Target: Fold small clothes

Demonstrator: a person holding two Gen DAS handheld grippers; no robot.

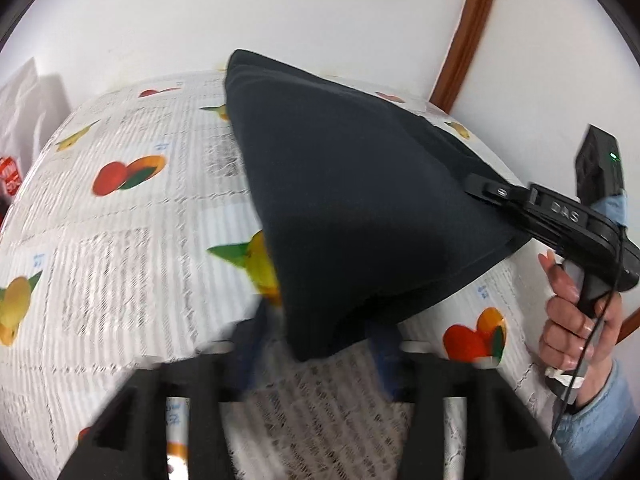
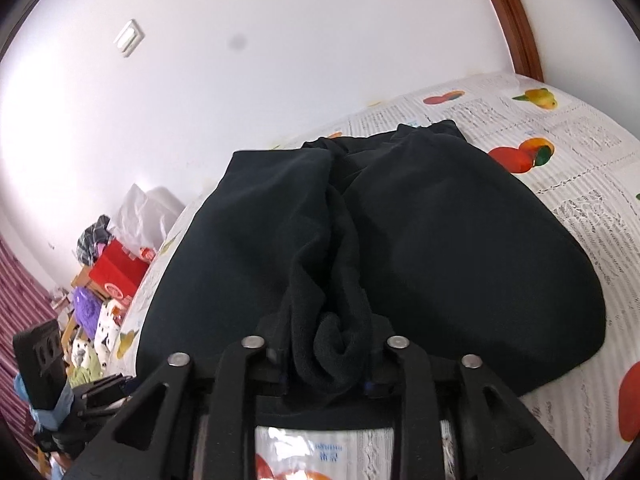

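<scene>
Already the dark garment (image 1: 352, 200) is lying doubled over on the fruit-print tablecloth (image 1: 120, 240), so at least one fold seems made. Starting at the left, the left gripper (image 1: 316, 344) is sitting with its jaws apart: the near corner of the cloth is lying between its blue-padded fingers (image 1: 386, 356), but the pads are not pressing on it, so that corner looks let go. Moving right, the right gripper (image 2: 326, 354) is closing on a bunched ridge of the same garment (image 2: 440, 248); in the left wrist view its fingers are reaching over the cloth's right edge, the person's hand (image 1: 576, 320) gripping the handle. In the right wrist view the fabric is forming two rounded lobes with a crease between them. I judge the fold is half settled: the right side is waiting to be released, and flattening and probably another fold are remaining.
</scene>
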